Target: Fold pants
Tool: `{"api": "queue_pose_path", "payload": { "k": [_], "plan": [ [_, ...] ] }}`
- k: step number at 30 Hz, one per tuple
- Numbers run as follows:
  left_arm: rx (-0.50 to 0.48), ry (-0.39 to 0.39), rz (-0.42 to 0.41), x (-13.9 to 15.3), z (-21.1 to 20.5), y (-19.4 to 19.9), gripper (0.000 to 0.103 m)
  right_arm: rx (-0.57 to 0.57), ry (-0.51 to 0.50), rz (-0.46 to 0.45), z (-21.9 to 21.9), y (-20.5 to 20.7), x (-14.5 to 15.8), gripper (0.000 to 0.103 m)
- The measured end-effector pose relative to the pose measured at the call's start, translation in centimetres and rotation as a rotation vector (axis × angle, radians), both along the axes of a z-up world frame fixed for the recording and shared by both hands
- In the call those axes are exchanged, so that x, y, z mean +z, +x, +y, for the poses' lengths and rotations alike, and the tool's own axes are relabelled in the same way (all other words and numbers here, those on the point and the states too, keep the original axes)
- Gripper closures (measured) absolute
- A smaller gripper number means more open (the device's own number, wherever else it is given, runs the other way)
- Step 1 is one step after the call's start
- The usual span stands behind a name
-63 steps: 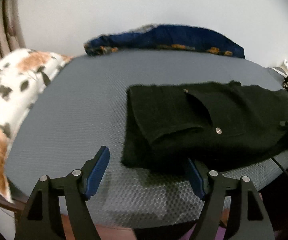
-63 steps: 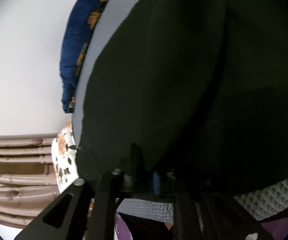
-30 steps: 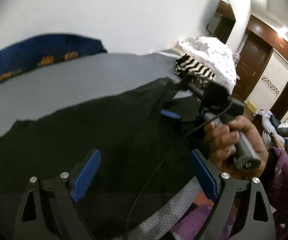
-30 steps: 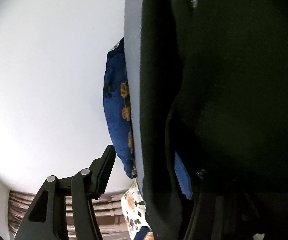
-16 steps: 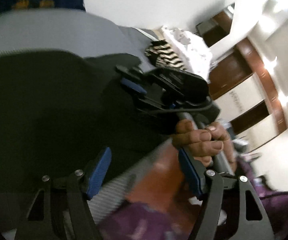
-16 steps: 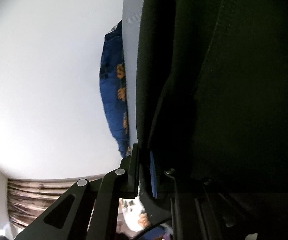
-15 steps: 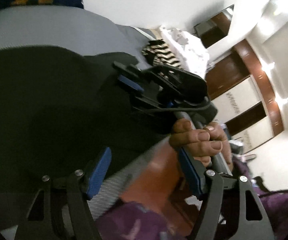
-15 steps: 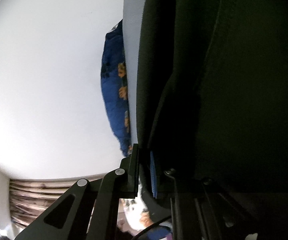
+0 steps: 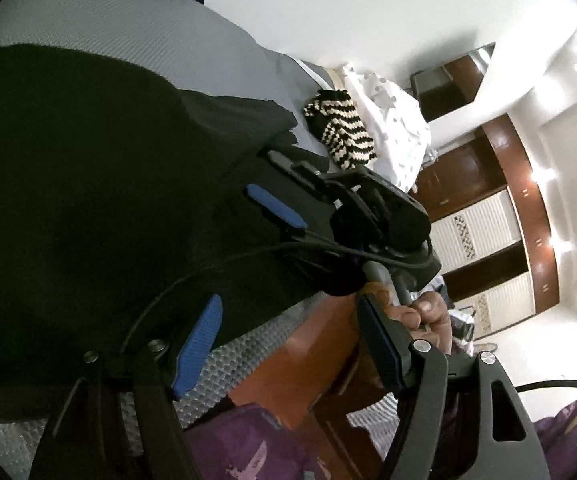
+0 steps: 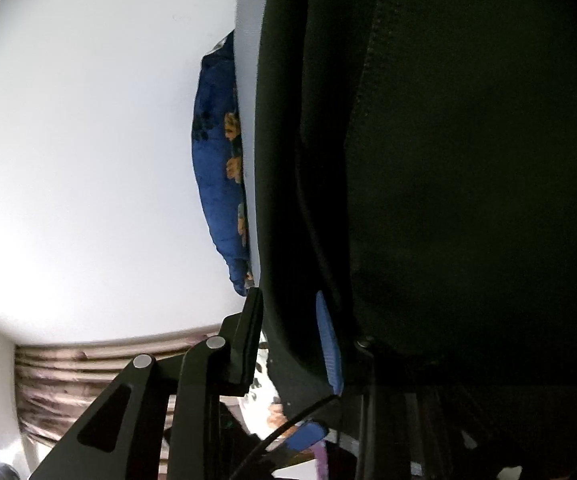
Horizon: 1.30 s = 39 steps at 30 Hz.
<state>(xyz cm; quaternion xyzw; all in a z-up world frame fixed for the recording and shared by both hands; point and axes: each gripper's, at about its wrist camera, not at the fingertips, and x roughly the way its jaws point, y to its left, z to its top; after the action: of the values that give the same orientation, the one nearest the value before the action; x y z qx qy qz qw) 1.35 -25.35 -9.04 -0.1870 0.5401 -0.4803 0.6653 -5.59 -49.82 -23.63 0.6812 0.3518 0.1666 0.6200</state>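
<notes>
Black pants [image 9: 88, 168] lie spread on the grey mesh bed [image 9: 88, 20] and fill the right of the right wrist view [image 10: 468, 200]. My left gripper [image 9: 288, 304] is open at the bed's near edge; its left pad hangs over the pants and nothing sits between its fingers. A hand [image 9: 420, 312] holds my right gripper [image 9: 284, 184], which lies at the pants' right edge. In its own view the right gripper [image 10: 288, 296] has a thick fold of the pants between its fingers [image 10: 328, 344], and its jaws are opening.
A black-and-cream striped cloth [image 9: 340, 132] and a white spotted cloth [image 9: 388, 128] lie at the bed's far right. A blue floral pillow [image 10: 216, 160] sits against the wall. The wooden bed frame [image 9: 288, 360], a cable [image 9: 208, 276] and a wardrobe [image 9: 488, 240] are close by.
The left wrist view swung right and rolled, bringing the right gripper and its hand into sight. The right jaws closed on the pants' edge, then widened again. The left jaws narrowed a little.
</notes>
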Motion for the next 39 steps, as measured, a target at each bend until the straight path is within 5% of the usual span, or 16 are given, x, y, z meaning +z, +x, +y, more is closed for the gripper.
{"api": "queue_pose_path", "payload": {
  "k": [6, 13, 14, 16, 24, 30, 39],
  "plan": [
    [0.06, -0.001, -0.069, 1.2, 0.7, 0.1, 0.033, 0.061, -0.21, 0.0, 0.7, 2.0, 1.5, 0.074],
    [0.155, 0.014, -0.125, 2.2, 2.5, 0.3, 0.033, 0.128, -0.311, -0.074, 2.8, 4.1, 2.2, 0.073],
    [0.153, 0.012, -0.114, 2.1, 2.5, 0.3, 0.033, 0.149, -0.323, -0.081, 3.4, 4.4, 2.3, 0.082],
    [0.142, 0.019, -0.1, 1.8, 2.3, 0.2, 0.033, 0.175, -0.285, -0.084, 4.2, 4.3, 2.0, 0.098],
    [0.119, 0.003, -0.044, 1.2, 1.6, 0.5, 0.033, 0.064, -0.183, -0.184, 3.0, 0.8, 4.8, 0.099],
    [0.128, -0.009, -0.049, 1.4, 2.2, 0.3, 0.033, 0.044, -0.404, -0.113, 0.7, 0.6, 5.6, 0.096],
    [0.051, 0.068, -0.047, -0.5, 0.1, 0.5, 0.032, 0.062, -0.434, -0.064, -1.1, 4.5, 2.5, 0.092]
  ]
}}
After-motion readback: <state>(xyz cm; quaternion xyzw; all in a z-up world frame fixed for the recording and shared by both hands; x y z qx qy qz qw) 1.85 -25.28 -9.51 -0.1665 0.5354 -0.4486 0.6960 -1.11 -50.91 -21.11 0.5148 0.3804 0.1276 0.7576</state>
